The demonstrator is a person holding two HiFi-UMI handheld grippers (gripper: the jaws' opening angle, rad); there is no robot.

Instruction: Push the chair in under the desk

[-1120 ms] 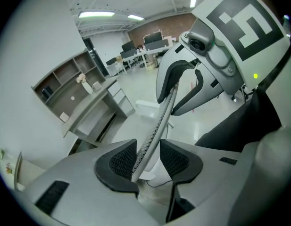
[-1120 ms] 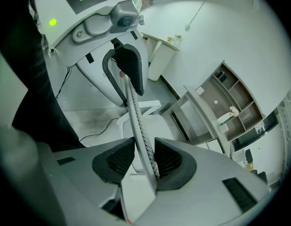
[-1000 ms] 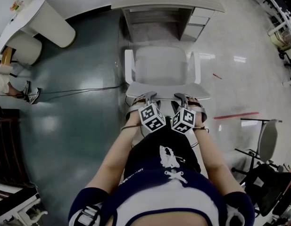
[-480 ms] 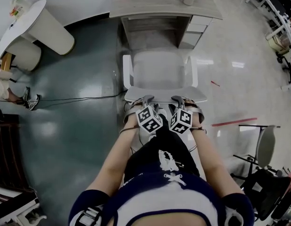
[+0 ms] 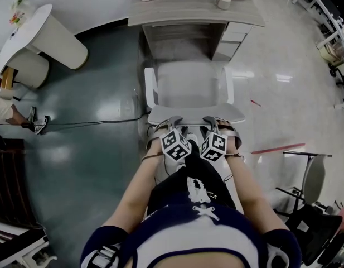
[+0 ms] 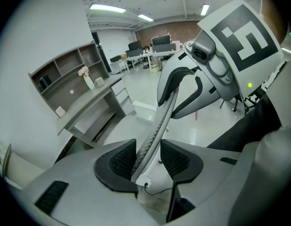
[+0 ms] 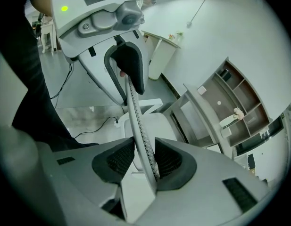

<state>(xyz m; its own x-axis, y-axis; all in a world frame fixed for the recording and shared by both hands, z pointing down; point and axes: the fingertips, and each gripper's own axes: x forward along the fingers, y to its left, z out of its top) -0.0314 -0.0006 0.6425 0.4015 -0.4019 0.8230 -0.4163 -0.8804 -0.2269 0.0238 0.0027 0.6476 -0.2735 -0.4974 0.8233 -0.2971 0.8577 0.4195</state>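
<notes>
Two jaws on each gripper stand apart, and the thin top edge of the chair back (image 5: pixel 194 114) runs between them. In your left gripper (image 5: pixel 173 120) the edge leans on one pad, and in your right gripper (image 5: pixel 212 120) too. They sit side by side, just below the middle of the head view. The chair (image 5: pixel 185 85) is in the middle, with its front close to the desk (image 5: pixel 194 11) at the top.
</notes>
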